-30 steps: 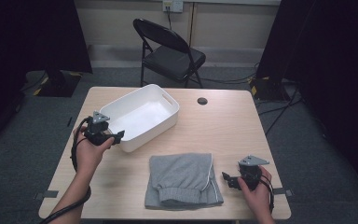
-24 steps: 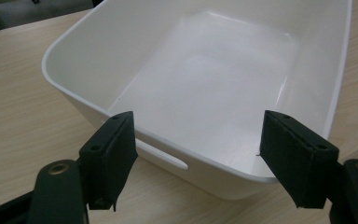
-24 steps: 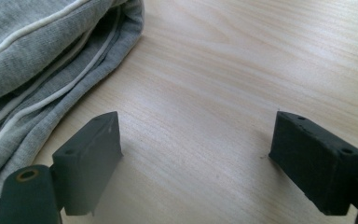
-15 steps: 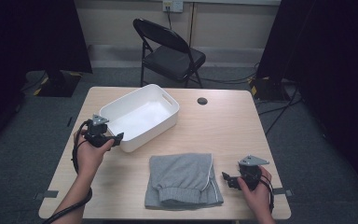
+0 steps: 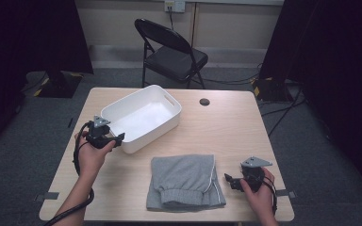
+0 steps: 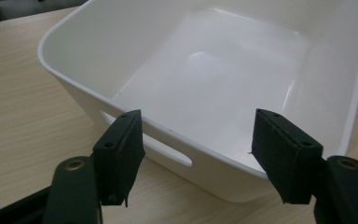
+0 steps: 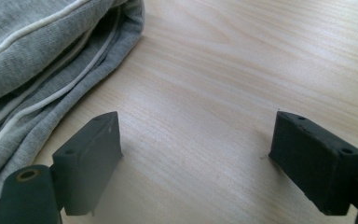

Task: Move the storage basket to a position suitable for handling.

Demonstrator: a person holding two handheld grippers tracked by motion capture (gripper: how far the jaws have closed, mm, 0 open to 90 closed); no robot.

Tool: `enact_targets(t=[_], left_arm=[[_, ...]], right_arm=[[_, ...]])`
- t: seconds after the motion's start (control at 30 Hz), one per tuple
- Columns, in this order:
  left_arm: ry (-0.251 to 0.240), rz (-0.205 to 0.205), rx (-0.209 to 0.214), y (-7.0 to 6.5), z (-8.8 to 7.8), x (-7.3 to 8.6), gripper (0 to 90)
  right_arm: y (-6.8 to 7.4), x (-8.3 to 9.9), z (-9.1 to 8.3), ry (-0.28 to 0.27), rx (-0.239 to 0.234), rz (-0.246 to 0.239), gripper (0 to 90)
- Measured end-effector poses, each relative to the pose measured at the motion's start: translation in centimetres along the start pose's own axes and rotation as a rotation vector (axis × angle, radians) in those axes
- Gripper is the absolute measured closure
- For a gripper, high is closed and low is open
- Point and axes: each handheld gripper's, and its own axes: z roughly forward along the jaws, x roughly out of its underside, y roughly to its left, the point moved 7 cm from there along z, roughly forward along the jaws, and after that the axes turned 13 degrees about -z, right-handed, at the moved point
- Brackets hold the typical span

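Here, largest thing first.
Desk: we see a pale wooden desk [image 5: 226, 127] from above; a person's forearms come in from the near edge, one gripper in each hand.
Chair: a black folding chair [image 5: 172, 52] stands beyond the far edge.
Bin: a white plastic bin [image 5: 141, 117] sits on the left half of the desk, empty, with a handle slot in its near end wall.
Garment: folded grey sweatpants [image 5: 185, 181] with thin white piping lie flat near the front edge, between the two hands and well apart from the bin.
Left gripper: our left gripper [image 6: 196, 154] is spread wide at the bin's near end, one jaw by the handle slot, holding nothing; we cannot tell whether it touches the wall.
Right gripper: our right gripper [image 7: 198, 163] is also spread wide, low over bare wood just beside the garment's right edge, holding nothing.
Step in hand: we judge this the approach, before any grasp.
Next move: likely, the right gripper slides to the fabric edge and pinches all the layers; the left steadies the bin.
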Motion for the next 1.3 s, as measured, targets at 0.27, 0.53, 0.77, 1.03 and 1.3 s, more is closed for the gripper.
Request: enact_targets(t=[0.27, 0.53, 0.77, 1.03, 1.3], left_arm=[[-0.012, 0.016, -0.004, 0.0, 0.3, -0.1, 36.6], [-0.027, 0.015, 0.013, -0.3, 0.8, -0.3, 39.3], [-0.047, 0.002, 0.028, -0.4, 1.2, -0.4, 40.3], [-0.047, 0.004, 0.023, -0.6, 1.5, -0.5, 41.4], [-0.055, 0.003, 0.026, -1.0, 1.9, -0.6, 42.3]], right_arm=[[0.0, -0.1, 0.1, 0.000, -0.004, -0.005, 15.3], [0.0, -0.2, 0.2, -0.002, -0.004, -0.008, 15.3], [0.0, -0.2, 0.2, -0.002, -0.005, -0.008, 15.3], [0.0, -0.2, 0.2, -0.002, -0.004, -0.008, 15.3], [0.0, -0.2, 0.2, -0.002, -0.005, -0.008, 15.3]])
